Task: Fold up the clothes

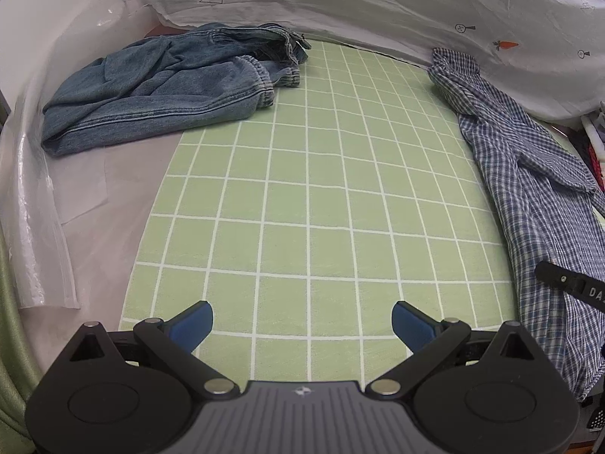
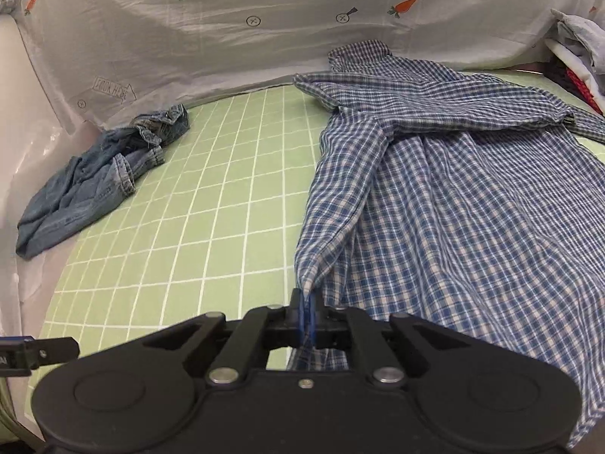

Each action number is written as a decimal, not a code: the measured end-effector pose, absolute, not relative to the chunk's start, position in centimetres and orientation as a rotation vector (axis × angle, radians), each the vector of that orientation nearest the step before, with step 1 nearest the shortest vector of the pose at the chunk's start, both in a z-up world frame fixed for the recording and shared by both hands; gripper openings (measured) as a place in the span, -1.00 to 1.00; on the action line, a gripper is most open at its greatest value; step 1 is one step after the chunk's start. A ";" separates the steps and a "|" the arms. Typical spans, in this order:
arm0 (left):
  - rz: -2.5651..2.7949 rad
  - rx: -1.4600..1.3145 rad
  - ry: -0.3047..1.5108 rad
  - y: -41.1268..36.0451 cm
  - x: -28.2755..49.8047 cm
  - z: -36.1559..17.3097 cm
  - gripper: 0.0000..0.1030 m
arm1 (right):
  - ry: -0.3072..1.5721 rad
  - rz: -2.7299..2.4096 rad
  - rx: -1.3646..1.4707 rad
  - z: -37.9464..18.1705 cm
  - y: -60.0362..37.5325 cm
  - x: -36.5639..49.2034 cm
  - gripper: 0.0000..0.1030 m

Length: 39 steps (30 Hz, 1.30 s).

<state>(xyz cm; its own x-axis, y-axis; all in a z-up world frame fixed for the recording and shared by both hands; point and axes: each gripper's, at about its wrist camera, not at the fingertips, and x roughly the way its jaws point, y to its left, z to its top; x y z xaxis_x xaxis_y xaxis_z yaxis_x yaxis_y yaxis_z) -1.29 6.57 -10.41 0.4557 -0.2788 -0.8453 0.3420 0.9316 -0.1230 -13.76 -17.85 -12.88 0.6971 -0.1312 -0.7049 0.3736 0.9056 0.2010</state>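
Observation:
A blue-and-white checked shirt lies spread on the right half of a green grid mat, collar toward the back. My right gripper is shut on the shirt's near left edge, which rises in a pinched ridge to the blue pads. In the left wrist view the same checked shirt runs down the right side, and the right gripper shows as a black bar over it. My left gripper hovers open over bare green mat, nothing between its fingers.
A crumpled denim garment lies at the mat's far left corner, also seen as the denim heap. A white printed sheet backs the mat. Clear plastic film lines the left side. More folded fabrics sit at far right.

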 end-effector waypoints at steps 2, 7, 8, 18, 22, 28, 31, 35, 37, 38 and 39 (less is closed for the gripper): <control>-0.385 0.068 1.026 6.1 -1.3 -10.3 0.94 | 0.726 -0.271 0.368 -12.0 -18.9 -14.4 -0.93; -0.372 0.051 1.033 4.7 -1.5 -10.3 0.94 | 0.688 -0.265 0.394 -10.4 -23.2 -15.8 -0.93; -0.369 0.046 1.037 4.3 -1.6 -10.3 0.94 | 0.687 -0.267 0.389 -10.2 -24.1 -16.0 -0.93; -0.306 0.048 1.053 0.4 -3.6 -10.4 0.94 | 0.774 -0.301 0.307 -12.0 -33.1 -16.9 -0.93; -0.264 0.052 1.065 -1.2 -4.4 -10.4 0.94 | 0.848 -0.292 0.270 -14.4 -34.5 -16.5 -0.88; -0.232 0.058 1.085 -3.8 -5.2 -10.5 0.94 | 0.924 -0.260 0.225 -16.4 -34.7 -16.3 -0.48; -0.227 0.052 1.087 -5.5 -5.2 -10.5 0.94 | 0.937 -0.226 0.231 -16.2 -35.1 -16.3 -0.26; -0.235 0.041 1.065 -8.4 -4.7 -10.3 0.94 | 0.900 -0.197 0.327 -14.8 -37.6 -16.9 0.15; -0.241 0.039 1.051 -10.1 -4.3 -10.1 0.94 | 0.872 -0.214 0.367 -14.0 -39.6 -17.1 0.31; -0.245 0.038 1.044 -10.9 -4.1 -10.0 0.94 | 0.857 -0.222 0.386 -13.7 -40.7 -17.2 0.35; -0.248 0.037 1.039 -11.8 -3.9 -10.0 0.94 | 0.842 -0.229 0.406 -13.3 -41.7 -17.2 0.36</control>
